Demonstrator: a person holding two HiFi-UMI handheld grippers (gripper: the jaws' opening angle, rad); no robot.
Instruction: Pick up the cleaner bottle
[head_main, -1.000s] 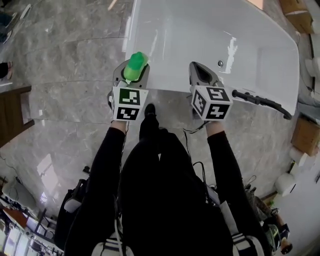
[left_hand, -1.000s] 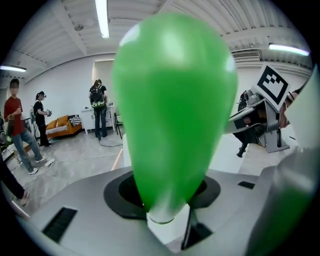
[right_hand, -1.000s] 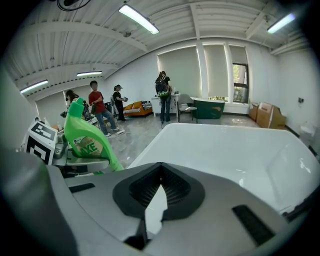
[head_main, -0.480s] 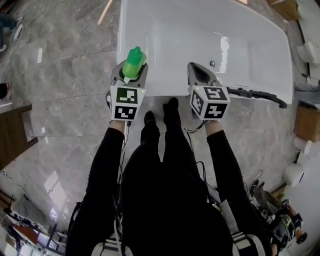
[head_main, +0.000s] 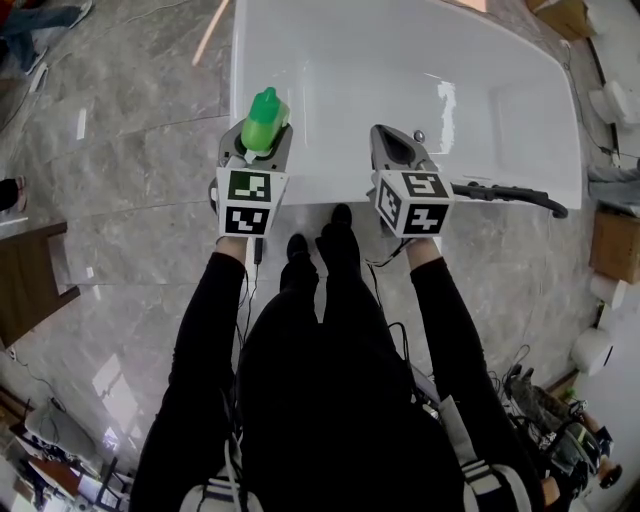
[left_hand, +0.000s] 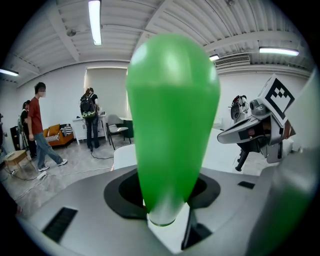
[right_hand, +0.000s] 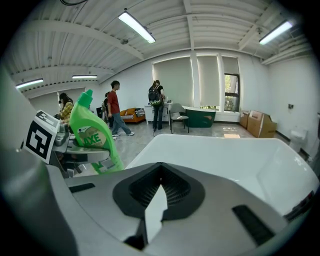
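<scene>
Cleaner bottle (head_main: 264, 120) over the white bathtub's (head_main: 400, 60) rim.
My left gripper (head_main: 258, 140) clamps the green bottle; my right gripper's (head_main: 392, 142) jaws are together, empty.

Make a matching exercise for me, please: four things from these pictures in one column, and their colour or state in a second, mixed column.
Things:
1. cleaner bottle
2. left gripper
3. right gripper
4. bathtub

Colour or state:
A. white
B. jaws together, nothing between them
C. green
D. closed on the bottle

Pairs: 1-C, 2-D, 3-B, 4-A
</scene>
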